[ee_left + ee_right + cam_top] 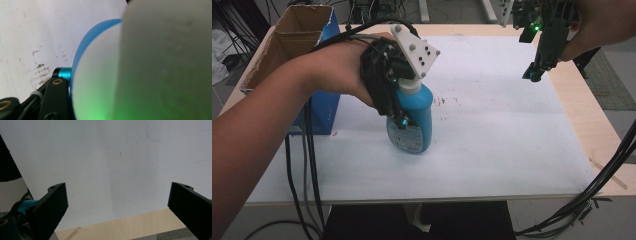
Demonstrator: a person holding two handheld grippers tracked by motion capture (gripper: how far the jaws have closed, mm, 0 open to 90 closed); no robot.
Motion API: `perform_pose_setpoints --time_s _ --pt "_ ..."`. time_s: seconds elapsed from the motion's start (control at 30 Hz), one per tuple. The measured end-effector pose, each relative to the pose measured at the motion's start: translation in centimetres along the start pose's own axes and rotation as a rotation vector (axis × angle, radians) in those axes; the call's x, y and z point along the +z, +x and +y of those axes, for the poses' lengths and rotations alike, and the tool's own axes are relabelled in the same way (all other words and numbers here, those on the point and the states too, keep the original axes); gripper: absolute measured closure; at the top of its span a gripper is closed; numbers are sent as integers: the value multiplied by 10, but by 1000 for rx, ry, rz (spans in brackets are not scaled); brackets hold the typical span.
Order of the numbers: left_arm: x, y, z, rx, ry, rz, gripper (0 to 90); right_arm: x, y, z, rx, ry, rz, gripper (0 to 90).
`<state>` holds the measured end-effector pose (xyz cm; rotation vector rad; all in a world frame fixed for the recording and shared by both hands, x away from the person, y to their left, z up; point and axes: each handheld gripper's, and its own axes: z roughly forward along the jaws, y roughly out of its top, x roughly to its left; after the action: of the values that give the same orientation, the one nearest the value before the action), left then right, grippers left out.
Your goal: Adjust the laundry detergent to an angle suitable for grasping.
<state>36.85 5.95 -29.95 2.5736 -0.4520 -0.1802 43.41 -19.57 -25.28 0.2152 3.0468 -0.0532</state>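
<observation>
- From above, on the white sheet [492, 150] left of its middle, a blue bottle [414, 122] with a white cap and a label near its base stands almost upright, long axis vertical, cap up. The left gripper [399, 102] pinches its upper part from the side.
- Along the left gripper's jaws, the bottle's [85, 45] pale cap and blue edge loom close and blurred.
- Over the sheet's [112, 157] edge, the right gripper [117, 202] hangs with jaws spread, nothing between them.
</observation>
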Motion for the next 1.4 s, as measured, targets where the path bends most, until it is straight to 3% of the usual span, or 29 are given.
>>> perform_pose_setpoints --time_s 0.17,0.37,0.67,0.97,1.13,1.4 --pt "5 -1 -7 12 7 1 439 1 0 2 -1 -2 0 22" --pt "12 -2 -15 -5 4 3 439 3 0 4 -2 0 4 22" --pt "14 -6 -17 27 7 4 438 4 0 6 0 -3 4 22" --pt "16 -7 -15 5 31 22 417 4 0 6 -3 0 2 22" --pt "14 -7 -15 -30 29 34 311 3 1 6 -1 -2 1 22" --pt "4 -8 -16 -58 43 28 289 3 1 7 -5 -2 3 22"
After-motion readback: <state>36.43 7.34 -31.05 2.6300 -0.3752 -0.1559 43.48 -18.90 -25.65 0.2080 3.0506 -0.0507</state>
